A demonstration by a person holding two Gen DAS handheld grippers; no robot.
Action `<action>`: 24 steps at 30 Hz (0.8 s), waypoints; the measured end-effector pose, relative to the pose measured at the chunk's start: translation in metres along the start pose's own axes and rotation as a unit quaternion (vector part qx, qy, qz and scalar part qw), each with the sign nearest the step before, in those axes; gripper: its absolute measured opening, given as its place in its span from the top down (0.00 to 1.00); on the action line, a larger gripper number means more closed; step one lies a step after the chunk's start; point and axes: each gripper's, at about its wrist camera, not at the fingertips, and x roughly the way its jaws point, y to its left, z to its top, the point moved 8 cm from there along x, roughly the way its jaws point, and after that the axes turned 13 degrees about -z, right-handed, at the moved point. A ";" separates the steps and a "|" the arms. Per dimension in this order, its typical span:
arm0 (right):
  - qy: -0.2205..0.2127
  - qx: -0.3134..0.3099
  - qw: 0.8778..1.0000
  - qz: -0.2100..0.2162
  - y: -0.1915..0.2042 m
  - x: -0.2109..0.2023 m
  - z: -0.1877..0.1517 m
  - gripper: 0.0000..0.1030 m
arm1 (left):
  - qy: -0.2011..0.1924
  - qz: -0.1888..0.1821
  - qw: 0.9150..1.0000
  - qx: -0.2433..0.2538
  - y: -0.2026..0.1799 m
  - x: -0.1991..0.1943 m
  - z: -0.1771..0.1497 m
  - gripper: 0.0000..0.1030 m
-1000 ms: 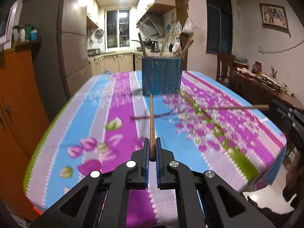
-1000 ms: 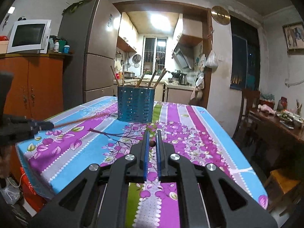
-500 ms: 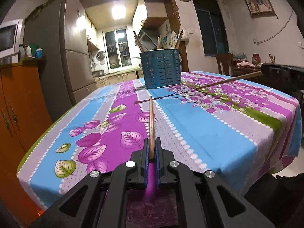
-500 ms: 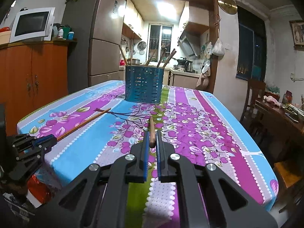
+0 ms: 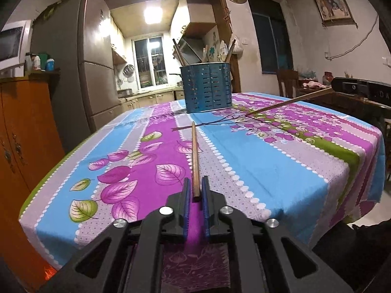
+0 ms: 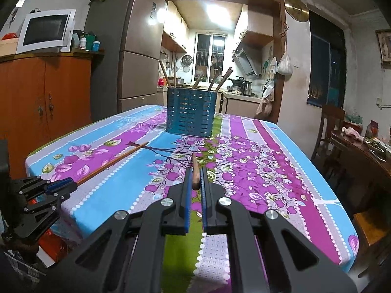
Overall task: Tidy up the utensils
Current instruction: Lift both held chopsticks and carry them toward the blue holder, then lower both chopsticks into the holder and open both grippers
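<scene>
Two hand-held grippers, left [image 5: 194, 190] and right [image 6: 194, 179], each clamp one chopstick [image 5: 194, 156] pointing ahead toward the blue holder [image 5: 207, 86], so I can slot them in.

a lived-in home: a dining room opening onto a small kitchen.

the surface [image 5: 281, 161] wears a flowered, striped tablecloth and carries a blue utensil holder [image 6: 191, 112]. beside it stand a tall refrigerator [image 6: 136, 46] and an orange wooden cabinet [image 6: 46, 90] with a white microwave [image 6: 45, 30] on top. through the doorway are a lit kitchen window [image 6: 211, 57], cupboards, a range hood [image 6: 246, 59] and a kettle [image 6: 246, 88]. a framed picture [image 5: 333, 6] hangs on the wall above a wooden chair [image 6: 328, 124].
</scene>
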 end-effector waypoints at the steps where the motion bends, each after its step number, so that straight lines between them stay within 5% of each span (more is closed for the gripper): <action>1: -0.001 0.001 1.000 0.000 -0.001 -0.001 0.001 0.95 | 0.005 0.000 1.000 -0.002 0.000 0.001 0.001 0.93; 7: -0.020 0.005 1.000 -0.006 -0.011 -0.008 0.013 0.95 | 0.013 0.024 1.000 -0.011 0.010 -0.009 0.024 0.93; 14: -0.056 0.011 0.998 -0.001 -0.020 -0.013 0.043 0.95 | -0.031 0.040 0.999 0.006 0.020 -0.044 0.091 0.93; 24: -0.073 0.041 0.996 0.023 -0.037 -0.004 0.084 0.95 | -0.066 0.020 0.997 -0.042 0.043 -0.049 0.162 0.93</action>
